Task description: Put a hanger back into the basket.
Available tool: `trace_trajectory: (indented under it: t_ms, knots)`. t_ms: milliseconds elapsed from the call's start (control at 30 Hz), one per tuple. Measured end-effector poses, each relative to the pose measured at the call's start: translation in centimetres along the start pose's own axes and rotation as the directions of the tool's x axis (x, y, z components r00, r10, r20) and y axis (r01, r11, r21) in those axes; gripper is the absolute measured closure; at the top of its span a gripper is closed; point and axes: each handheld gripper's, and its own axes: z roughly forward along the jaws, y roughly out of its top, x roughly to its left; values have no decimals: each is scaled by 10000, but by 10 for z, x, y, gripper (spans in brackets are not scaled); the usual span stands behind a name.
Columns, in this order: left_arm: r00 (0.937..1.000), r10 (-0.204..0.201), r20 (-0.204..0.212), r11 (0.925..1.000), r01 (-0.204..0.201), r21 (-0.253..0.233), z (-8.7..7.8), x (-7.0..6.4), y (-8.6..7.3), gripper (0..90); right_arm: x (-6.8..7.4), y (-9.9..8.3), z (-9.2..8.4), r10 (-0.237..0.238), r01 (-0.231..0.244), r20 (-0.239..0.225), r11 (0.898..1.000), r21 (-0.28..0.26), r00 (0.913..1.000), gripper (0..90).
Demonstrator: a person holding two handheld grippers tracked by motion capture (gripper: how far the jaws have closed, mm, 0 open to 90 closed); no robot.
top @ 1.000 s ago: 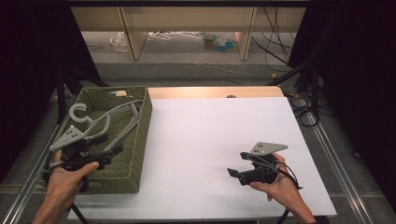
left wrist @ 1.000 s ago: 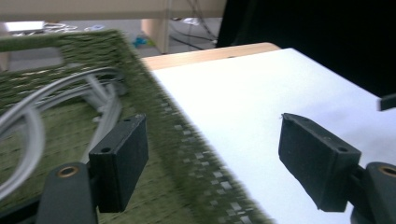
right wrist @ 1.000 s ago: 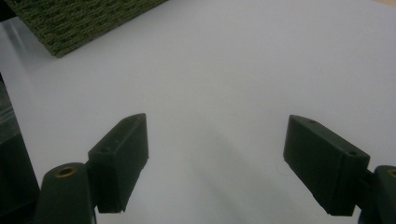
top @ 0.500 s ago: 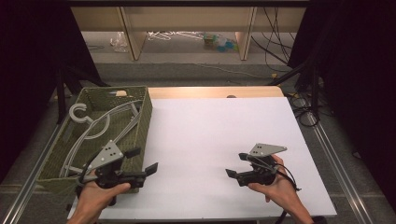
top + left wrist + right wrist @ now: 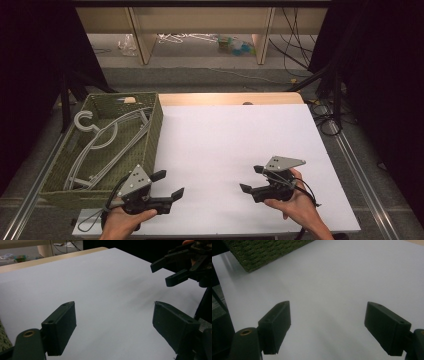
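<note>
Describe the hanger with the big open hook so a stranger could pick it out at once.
Start at the white table and go to the green woven basket at its left edge. Several pale grey hangers lie in it; the hanger wanted lies on top. Its thick C-shaped hook points toward the basket's far left corner, and no other hook there stands out so clearly.

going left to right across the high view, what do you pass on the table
Grey hangers lying in the green woven basket → left gripper, jaws open, over the white table just right of the basket → right gripper, jaws open with nothing between them.
</note>
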Motion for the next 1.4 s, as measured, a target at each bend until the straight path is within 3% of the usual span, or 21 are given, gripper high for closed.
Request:
trace_trajectory:
  t_ms: [100,133,333,667,700,1167,1400]
  knots:
    - [10000,-31,-49,10000,31,-45,4,-6,-5,193,1,-1,0,-13,13,-20,10000,-26,10000,219]
    - [9992,404,-38,9990,-403,172,6,-10,-7,192,2,-1,-1,-27,27,-12,10000,-45,10000,219]
    - [9987,507,83,9987,-507,73,8,-11,-13,185,9,-5,-4,-17,18,74,9998,-173,10000,215]
    - [9991,428,-44,9990,-429,-153,3,-6,-13,181,22,-16,-14,239,-224,215,9975,-666,9995,206]
    - [9994,273,-206,9996,-275,-105,2,-6,-14,181,22,-18,-14,252,-239,175,9972,-708,9995,205]
    - [9992,396,6,9991,-395,-159,-3,0,-16,177,31,-37,-28,558,-524,332,9942,-941,9979,174]
    - [9986,531,48,9982,-530,-277,-5,1,-17,177,31,-40,-31,338,-287,494,9945,-1007,9982,172]
